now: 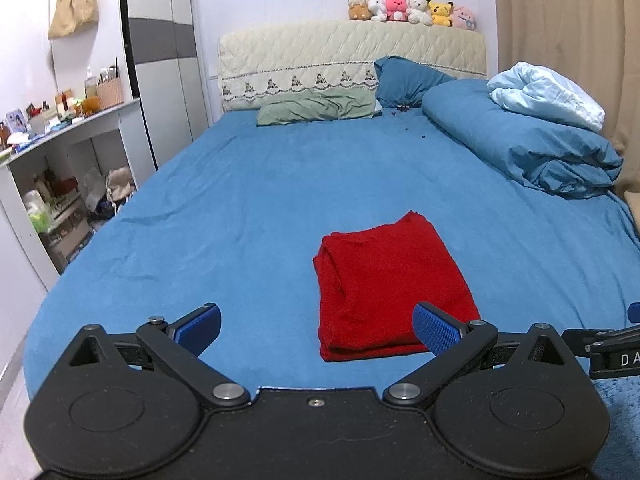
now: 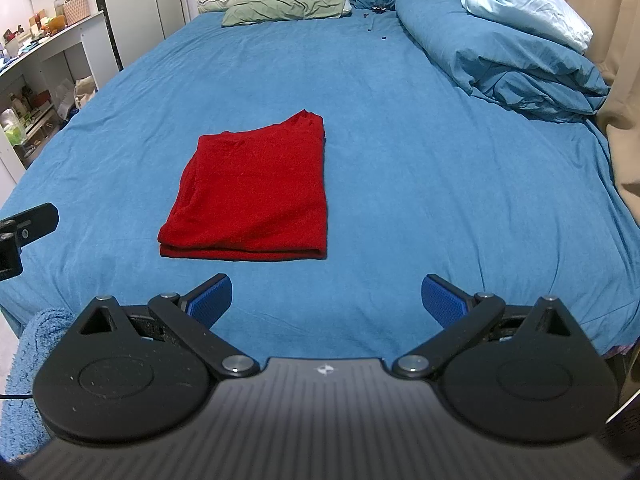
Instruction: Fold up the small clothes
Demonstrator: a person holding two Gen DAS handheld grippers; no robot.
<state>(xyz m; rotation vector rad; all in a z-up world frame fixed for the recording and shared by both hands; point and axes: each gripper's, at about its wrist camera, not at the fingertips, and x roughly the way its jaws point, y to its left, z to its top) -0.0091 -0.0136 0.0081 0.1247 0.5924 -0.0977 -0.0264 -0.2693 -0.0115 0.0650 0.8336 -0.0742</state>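
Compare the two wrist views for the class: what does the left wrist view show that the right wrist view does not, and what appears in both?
Only the left wrist view shows the row of plush toys on the headboard and the hanging beige bag. Only the right wrist view shows a fluffy blue fabric at lower left. Both show the folded red garment on the blue bed sheet, and open grippers.
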